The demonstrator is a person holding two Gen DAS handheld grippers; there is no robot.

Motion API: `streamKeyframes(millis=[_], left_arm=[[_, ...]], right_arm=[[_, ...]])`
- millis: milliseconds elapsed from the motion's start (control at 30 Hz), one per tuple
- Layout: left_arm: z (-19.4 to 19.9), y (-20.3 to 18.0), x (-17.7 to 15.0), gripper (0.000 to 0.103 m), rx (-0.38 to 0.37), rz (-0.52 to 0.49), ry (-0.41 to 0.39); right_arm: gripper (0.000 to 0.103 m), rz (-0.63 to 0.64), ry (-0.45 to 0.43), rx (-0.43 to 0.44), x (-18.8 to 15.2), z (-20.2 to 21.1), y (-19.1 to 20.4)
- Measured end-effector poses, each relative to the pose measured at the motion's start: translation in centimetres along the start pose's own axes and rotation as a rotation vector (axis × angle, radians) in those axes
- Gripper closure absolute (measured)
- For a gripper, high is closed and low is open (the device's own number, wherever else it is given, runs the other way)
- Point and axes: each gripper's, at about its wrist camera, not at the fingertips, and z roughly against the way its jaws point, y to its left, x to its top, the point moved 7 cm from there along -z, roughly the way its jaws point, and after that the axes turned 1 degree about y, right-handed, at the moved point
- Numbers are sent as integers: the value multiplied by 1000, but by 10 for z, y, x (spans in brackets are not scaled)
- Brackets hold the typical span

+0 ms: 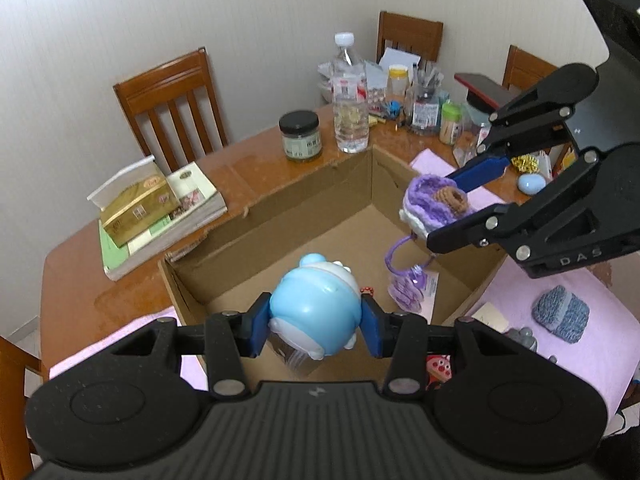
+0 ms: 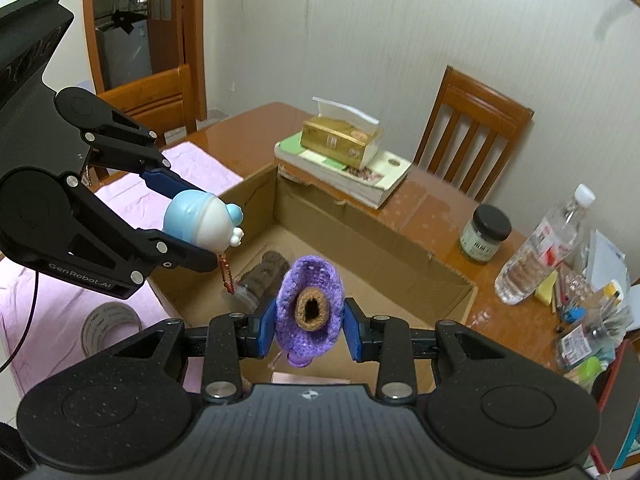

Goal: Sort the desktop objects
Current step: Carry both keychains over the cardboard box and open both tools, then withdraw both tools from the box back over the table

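My left gripper [image 1: 315,326] is shut on a light-blue and white toy figure [image 1: 316,304], held above the open cardboard box [image 1: 280,208]; a small red beaded chain [image 2: 227,276] hangs from the figure [image 2: 200,220]. My right gripper [image 2: 308,330] is shut on a purple crocheted pouch [image 2: 310,316] with a brown ring in its middle, also over the box [image 2: 360,236]. In the left wrist view the right gripper [image 1: 452,204] holds the pouch [image 1: 434,204] over the box's far right side. A purple plastic item [image 1: 408,280] and a brown knitted piece [image 2: 266,276] lie inside the box.
A pink cloth [image 1: 592,344] covers the table around the box, with a grey knitted pad [image 1: 560,314] and a tape roll [image 2: 110,330] on it. Books with a gold tissue box [image 1: 138,208], a dark-lidded jar [image 1: 301,136], a water bottle [image 1: 350,100] and stationery clutter stand behind. Wooden chairs surround the table.
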Motion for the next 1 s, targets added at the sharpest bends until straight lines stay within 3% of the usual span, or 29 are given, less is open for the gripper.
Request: streamKeyframes(millis=[133,300,500,567,867,1000], left_arm=[[-8,0,-7,56,2,1,28],[-9,-1,-12,34,18,-13,45],[0,-3,-16,20,18,-16,41],[3,-4,-19,16,23,-18,41],[14,-9,-31,12,22,-27,52],[22,-11,-38,10,29,-26,45]], right_arm=[[63,-5,16,7,-5,-7,2],[59,-13,22,10,-6,-8,7],[46,-5,10,7,-4,-1,11],[37,-8,8,5,-4,1,13],[5,-35,4,-1,-14,9,21],[0,-58,-12,12,-17,15,25]])
